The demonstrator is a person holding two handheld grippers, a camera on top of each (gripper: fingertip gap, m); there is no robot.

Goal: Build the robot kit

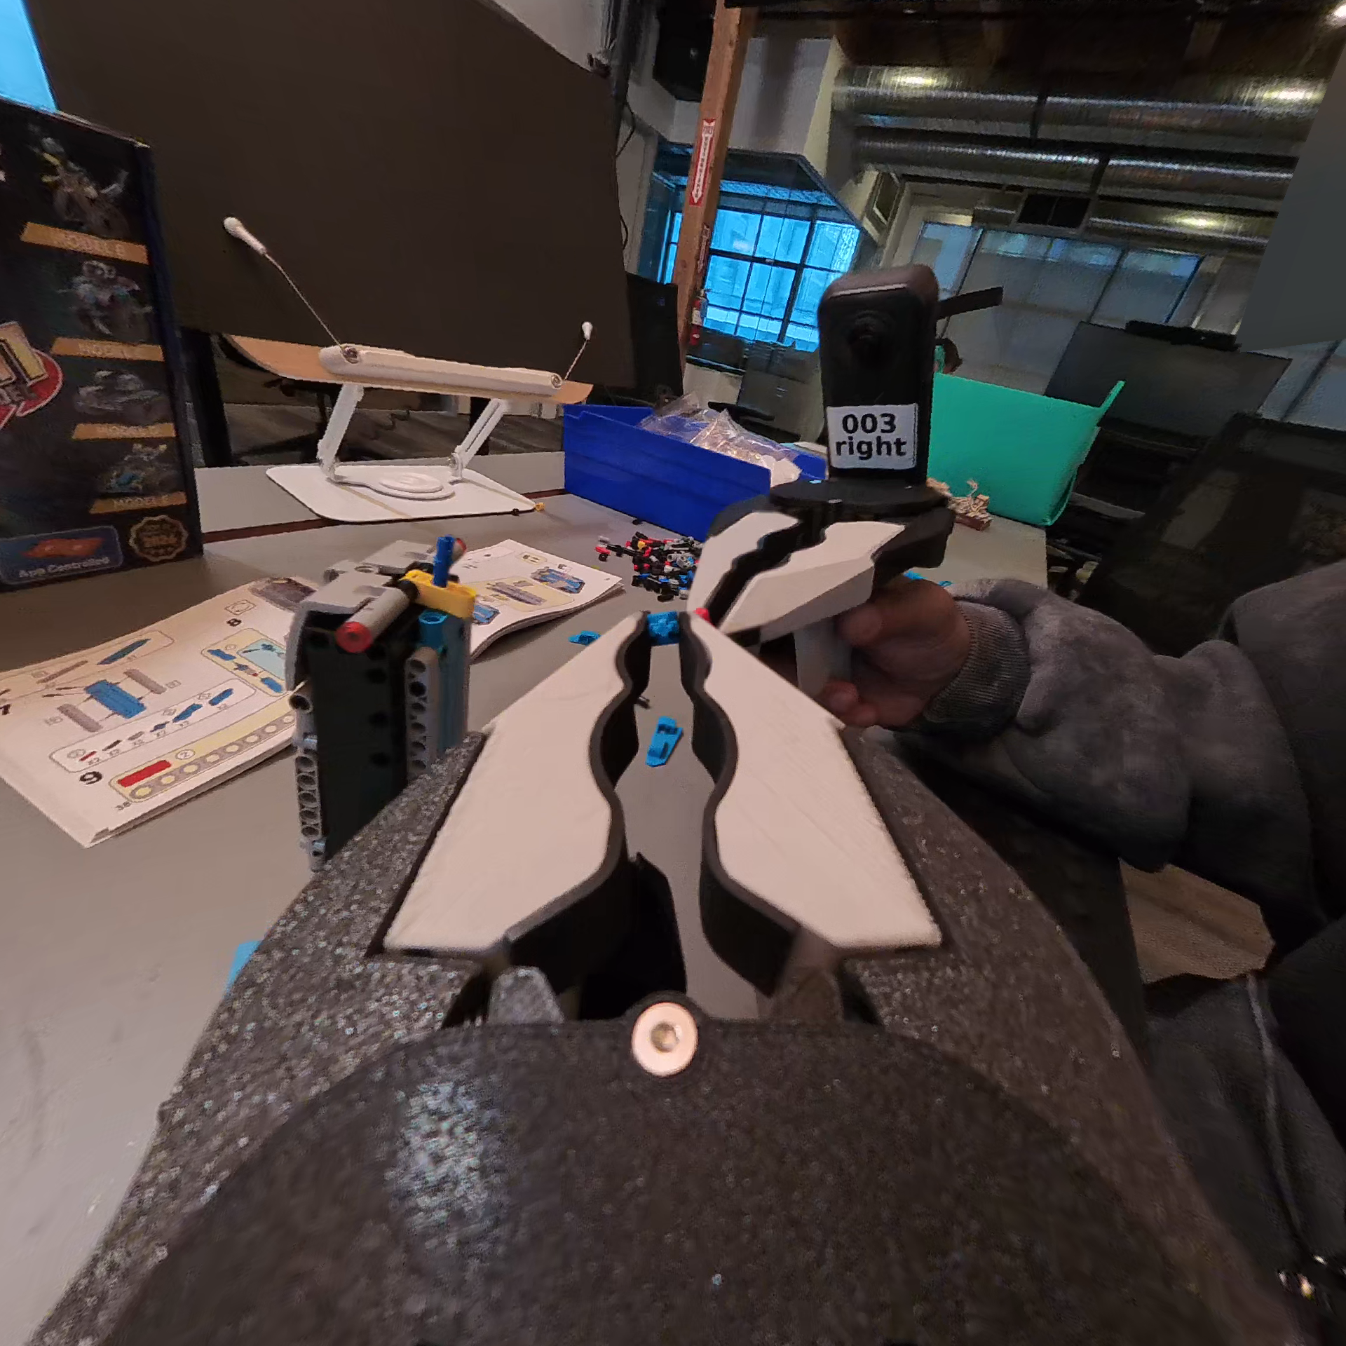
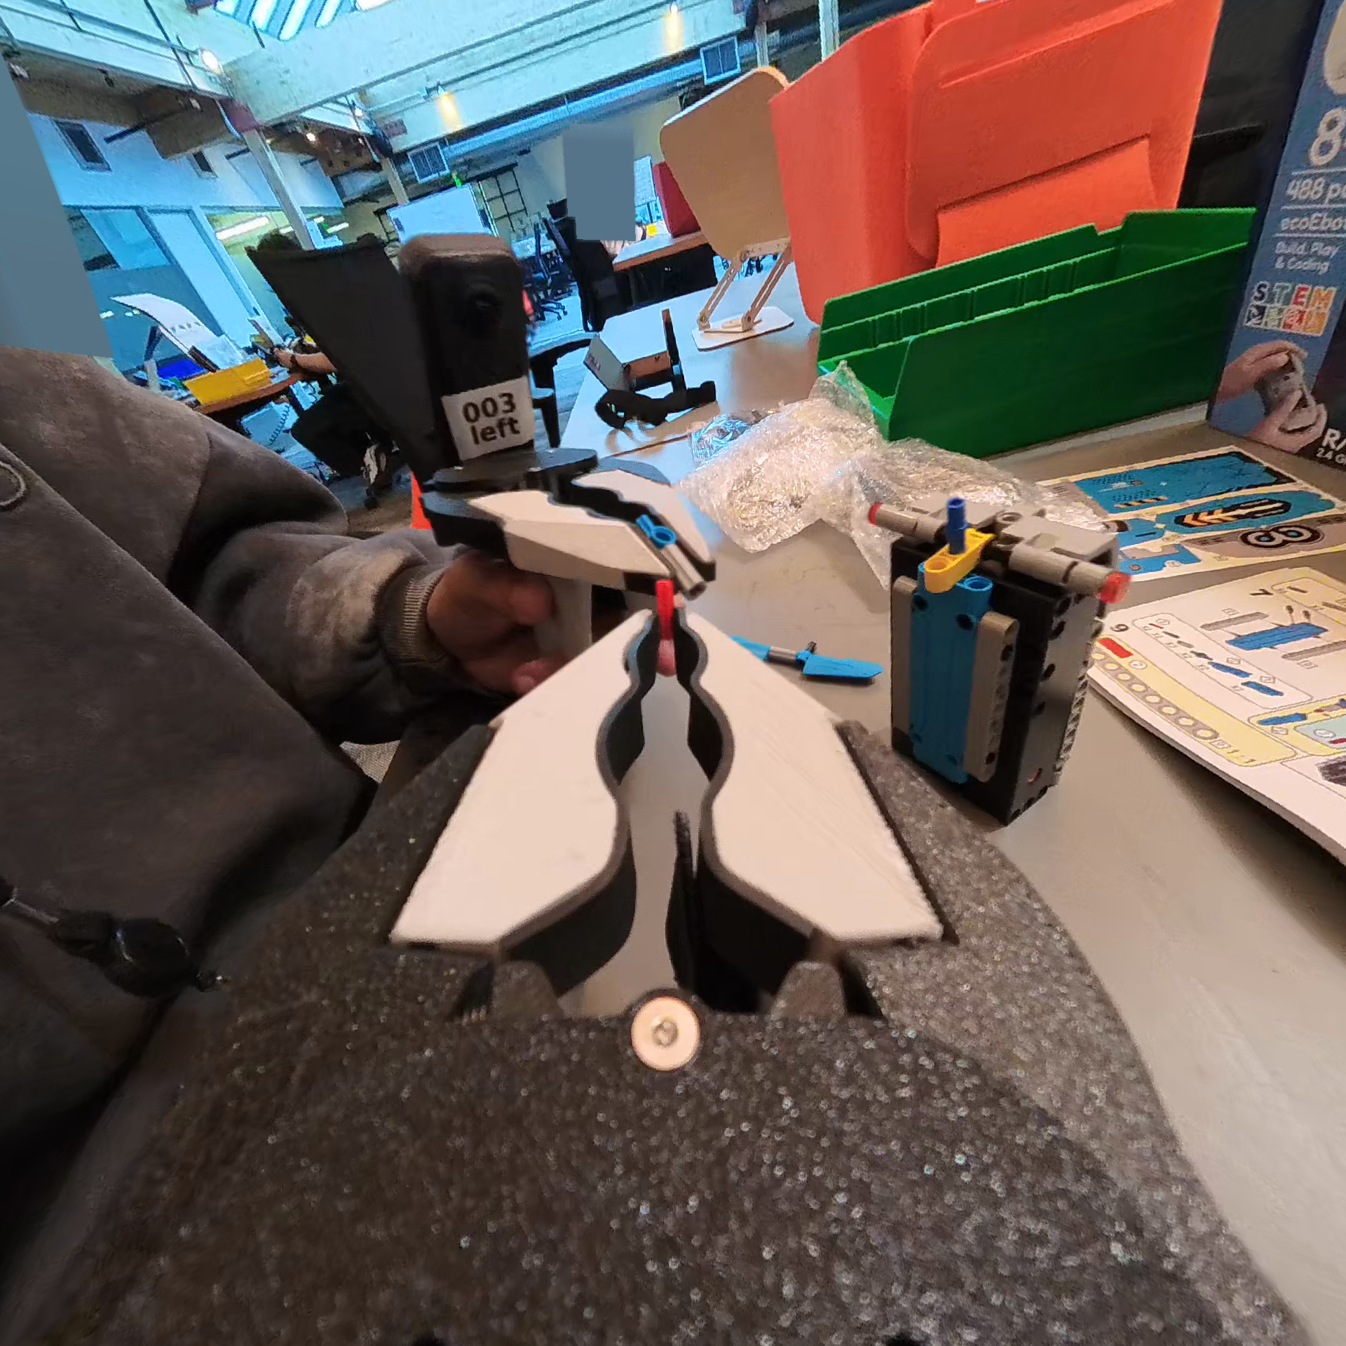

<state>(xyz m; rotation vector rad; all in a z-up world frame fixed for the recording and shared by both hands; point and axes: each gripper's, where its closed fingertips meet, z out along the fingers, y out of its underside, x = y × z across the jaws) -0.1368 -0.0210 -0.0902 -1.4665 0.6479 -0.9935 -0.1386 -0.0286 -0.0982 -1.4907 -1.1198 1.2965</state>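
Note:
My left gripper (image 1: 663, 628) is shut on a small blue connector piece (image 1: 661, 625), held above the grey table (image 1: 146, 947). My right gripper (image 2: 664, 635) is shut on a small red pin (image 2: 663, 612). The two sets of fingertips nearly meet, the red pin just right of the blue piece. The left gripper (image 2: 688, 575) also shows in the right wrist view, and the right gripper (image 1: 699, 615) in the left wrist view. A black, grey and blue brick model (image 1: 379, 677) (image 2: 998, 655) stands upright nearby. A loose blue piece (image 1: 663, 739) (image 2: 830, 663) lies on the table below the grippers.
An open instruction booklet (image 1: 146, 706) (image 2: 1238, 655) lies by the model. A pile of small parts (image 1: 655, 564), a blue bin (image 1: 641, 466), a green bin (image 2: 1056, 349), a plastic bag (image 2: 786, 466), the kit box (image 1: 80, 349) and a white stand (image 1: 408, 437) sit farther back. Left and right tips are no more than a few centimetres apart.

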